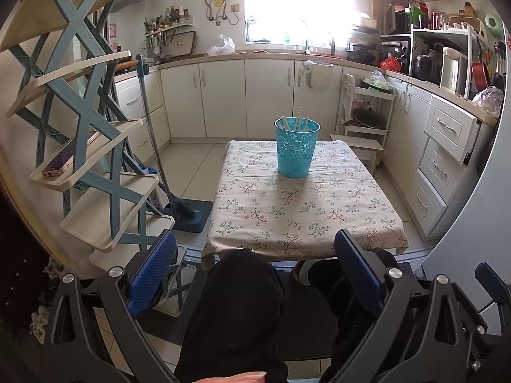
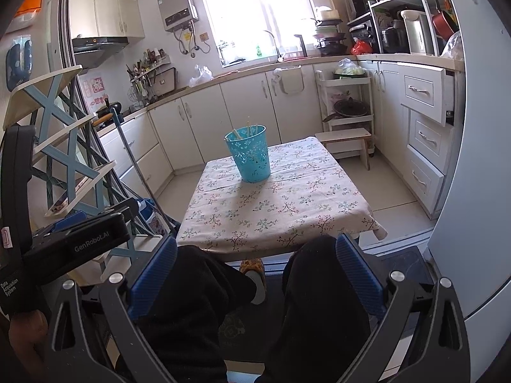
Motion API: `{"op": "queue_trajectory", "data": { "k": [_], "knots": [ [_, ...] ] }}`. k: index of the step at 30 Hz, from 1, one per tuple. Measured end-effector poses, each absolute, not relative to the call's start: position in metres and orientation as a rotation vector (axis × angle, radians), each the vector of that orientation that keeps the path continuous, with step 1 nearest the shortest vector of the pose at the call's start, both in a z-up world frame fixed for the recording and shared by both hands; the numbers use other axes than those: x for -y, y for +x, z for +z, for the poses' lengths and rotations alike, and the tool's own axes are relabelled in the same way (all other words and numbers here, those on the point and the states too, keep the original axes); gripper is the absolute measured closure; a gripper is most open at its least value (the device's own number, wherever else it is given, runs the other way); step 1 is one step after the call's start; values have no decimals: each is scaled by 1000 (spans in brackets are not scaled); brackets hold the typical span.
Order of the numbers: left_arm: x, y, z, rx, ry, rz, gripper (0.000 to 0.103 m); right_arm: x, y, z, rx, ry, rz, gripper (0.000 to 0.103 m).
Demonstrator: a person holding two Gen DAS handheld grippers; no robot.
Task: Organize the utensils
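Observation:
A turquoise perforated holder (image 1: pixel 297 148) (image 2: pixel 250 153) stands upright toward the far end of a small table with a floral cloth (image 1: pixel 303 210) (image 2: pixel 274 207). Several pale chopsticks (image 1: pixel 300 121) (image 2: pixel 247 129) stick up inside it. My left gripper (image 1: pixel 255 268) is open and holds nothing, pulled back from the table's near edge above a person's black-clad knees (image 1: pixel 239 303). My right gripper (image 2: pixel 257 268) is likewise open, with nothing between its fingers, over the same knees (image 2: pixel 319 287). The left gripper's body (image 2: pixel 73 242) shows at the left of the right wrist view.
A blue-and-cream tiered rack (image 1: pixel 92 146) (image 2: pixel 60 146) stands left of the table, with a phone (image 1: pixel 64 159) on one shelf. A mop (image 1: pixel 179 204) leans beside it. Cabinets and drawers (image 1: pixel 440 159) (image 2: pixel 424 134) line the back and right. A small stool (image 2: pixel 348 140) sits beyond the table.

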State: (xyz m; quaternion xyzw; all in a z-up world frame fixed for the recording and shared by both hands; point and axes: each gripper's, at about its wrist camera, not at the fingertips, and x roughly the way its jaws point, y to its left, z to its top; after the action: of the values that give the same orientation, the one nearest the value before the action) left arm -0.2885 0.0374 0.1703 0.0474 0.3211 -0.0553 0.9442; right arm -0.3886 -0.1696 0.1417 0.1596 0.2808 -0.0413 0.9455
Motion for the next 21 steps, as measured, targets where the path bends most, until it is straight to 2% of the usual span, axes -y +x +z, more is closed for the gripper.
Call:
{"op": "queue_trajectory", "data": {
  "k": [21],
  "knots": [
    [-38, -290, 170, -653, 96, -111, 8, 170, -389, 141, -579, 321, -82, 7]
  ]
}}
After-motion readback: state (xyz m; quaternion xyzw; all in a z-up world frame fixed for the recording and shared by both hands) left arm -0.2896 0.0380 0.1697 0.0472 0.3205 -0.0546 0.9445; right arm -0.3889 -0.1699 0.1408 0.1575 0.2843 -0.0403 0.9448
